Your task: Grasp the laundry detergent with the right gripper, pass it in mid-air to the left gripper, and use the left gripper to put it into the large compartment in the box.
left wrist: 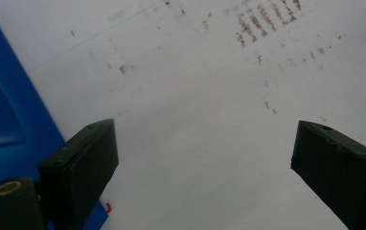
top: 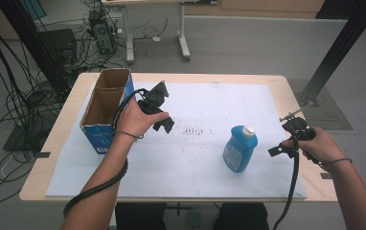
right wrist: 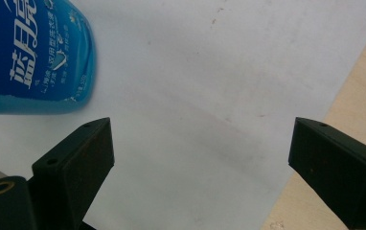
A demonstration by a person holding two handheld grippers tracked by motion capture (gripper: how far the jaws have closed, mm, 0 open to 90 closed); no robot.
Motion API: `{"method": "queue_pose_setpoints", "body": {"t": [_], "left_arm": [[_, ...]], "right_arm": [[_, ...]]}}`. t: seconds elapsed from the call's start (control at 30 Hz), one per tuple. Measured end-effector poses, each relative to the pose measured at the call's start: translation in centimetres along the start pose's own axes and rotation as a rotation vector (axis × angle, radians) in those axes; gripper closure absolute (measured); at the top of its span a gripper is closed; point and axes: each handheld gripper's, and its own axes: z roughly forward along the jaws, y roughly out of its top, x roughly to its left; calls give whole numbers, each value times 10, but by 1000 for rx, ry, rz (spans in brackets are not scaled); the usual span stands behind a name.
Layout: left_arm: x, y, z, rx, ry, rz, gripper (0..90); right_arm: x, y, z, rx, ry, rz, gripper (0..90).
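Nearest you, your right gripper [top: 280, 147] has its fingers spread wide with nothing between them, just beside the blue detergent bottle [top: 239, 148] that stands upright on the white sheet [top: 195, 167] covering the counter; come in crooked and a finger will likely knock that tall bottle over. Farther off, your left gripper [top: 164, 125] is also wide and empty, close to the open cardboard box [top: 105, 110], which a stray swing could shove.

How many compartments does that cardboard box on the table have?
2. The open blue cardboard box at the table's far left is split by a divider: one compartment at the far end, one nearer the person, beside the left gripper. Both look empty, though their floors are partly hidden.
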Motion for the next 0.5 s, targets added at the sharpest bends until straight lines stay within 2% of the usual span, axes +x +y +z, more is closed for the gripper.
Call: {"method": "queue_pose_setpoints", "body": {"t": [0.13,0.3,0.5], "left_arm": [[-4,-6,-1,-14,17,7,92],[-7,-12,-1,-34,8,4,90],[-8,-19,2,-36,9,-1,89]], "right_arm": [[1,-5,2,-8,-18,-2,83],[4,-12,3,-31,-13,-6,84],[9,-18,0,-52,4,-23,84]]}}
